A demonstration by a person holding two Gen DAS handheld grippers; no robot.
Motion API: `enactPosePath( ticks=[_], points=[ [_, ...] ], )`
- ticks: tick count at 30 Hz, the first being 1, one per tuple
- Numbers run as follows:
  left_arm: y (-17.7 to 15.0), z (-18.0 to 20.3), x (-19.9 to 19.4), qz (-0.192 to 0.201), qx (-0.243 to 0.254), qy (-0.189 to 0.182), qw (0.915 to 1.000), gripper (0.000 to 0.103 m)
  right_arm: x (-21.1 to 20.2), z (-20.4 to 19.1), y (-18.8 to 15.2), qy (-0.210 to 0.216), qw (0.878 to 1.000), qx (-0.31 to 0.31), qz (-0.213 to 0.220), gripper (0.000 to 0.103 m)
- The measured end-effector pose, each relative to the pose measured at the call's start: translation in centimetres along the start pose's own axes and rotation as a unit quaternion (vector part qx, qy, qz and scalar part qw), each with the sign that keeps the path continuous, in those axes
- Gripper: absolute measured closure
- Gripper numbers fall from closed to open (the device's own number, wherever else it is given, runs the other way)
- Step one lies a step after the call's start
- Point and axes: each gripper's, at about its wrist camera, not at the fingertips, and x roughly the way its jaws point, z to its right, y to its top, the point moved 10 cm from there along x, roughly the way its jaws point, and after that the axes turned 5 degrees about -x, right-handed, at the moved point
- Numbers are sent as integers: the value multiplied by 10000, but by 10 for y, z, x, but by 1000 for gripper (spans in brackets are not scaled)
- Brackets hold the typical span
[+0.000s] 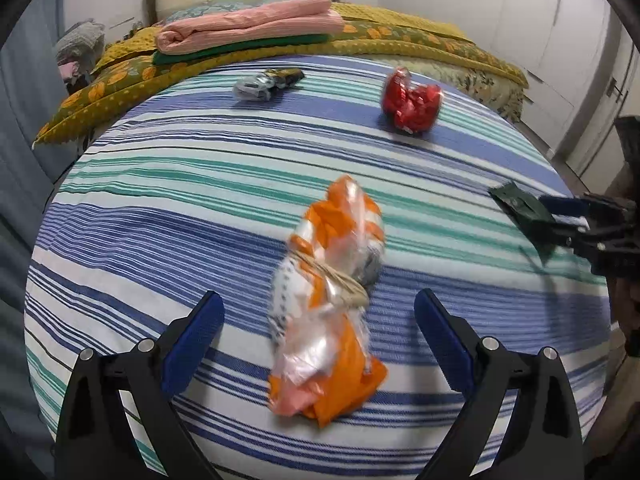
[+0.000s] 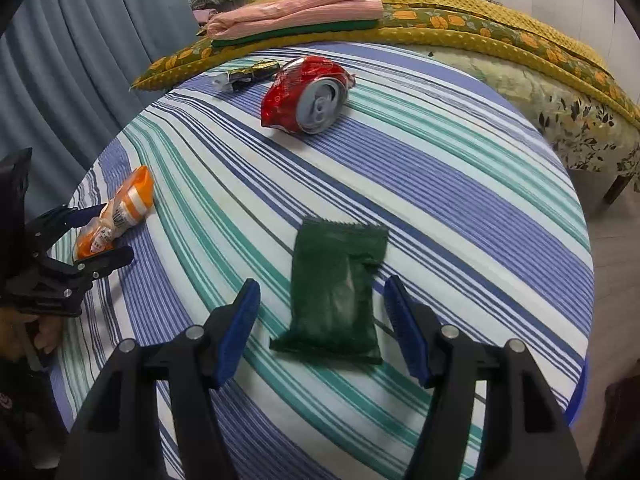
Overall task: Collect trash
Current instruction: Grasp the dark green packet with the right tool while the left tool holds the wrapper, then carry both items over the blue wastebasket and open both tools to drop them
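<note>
An orange and white crumpled wrapper [image 1: 328,300] lies on the striped tablecloth [image 1: 160,208] between the fingers of my open left gripper [image 1: 318,306]; it also shows in the right wrist view [image 2: 120,208]. A dark green packet [image 2: 338,288] lies flat between the fingers of my open right gripper [image 2: 322,294]; it also shows in the left wrist view [image 1: 520,208]. A crushed red can [image 2: 306,94] lies farther back, also seen from the left [image 1: 412,100]. A small silver and black wrapper [image 1: 268,80] lies near the table's far edge.
A bed with a yellow quilt [image 1: 420,36] and folded pink and green cloths [image 1: 248,26] stands right behind the table. Grey curtains [image 2: 80,60] hang at the left. White cupboards [image 1: 560,20] line the right wall.
</note>
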Motion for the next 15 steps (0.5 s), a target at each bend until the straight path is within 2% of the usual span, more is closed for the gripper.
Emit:
enactPosePath(
  ticks=[1,3,4,5,6,7,8,11,15],
  points=[
    [2,-1,-1,27,-51,-3,10000,9,1,0,1,-32,10000,-7,-12,40],
    [6,-1,-1,40,-86,-10,10000,17,3,0,1,-36,10000,-18,-39,41],
    [6,1,0,27,-62,2,10000,22,3,0,1,-48,10000,-23,-41,46],
    [7,2,1,10,3,45,10000,30,4,1,0,-66,10000,-40,-56,50],
    [7,4,3,6,62,112,9999,42,4,3,0,-102,9999,-38,-54,59],
    [8,4,4,52,157,265,9995,48,3,5,-1,-110,9999,-20,-38,64],
    [8,5,3,75,186,300,9993,56,0,7,-2,-47,10000,35,-16,65],
    [10,9,-2,118,37,131,9998,57,-12,12,-4,32,9999,110,108,67],
    [13,30,-11,201,142,0,9997,58,-33,22,-10,163,9993,202,269,67]
  ],
)
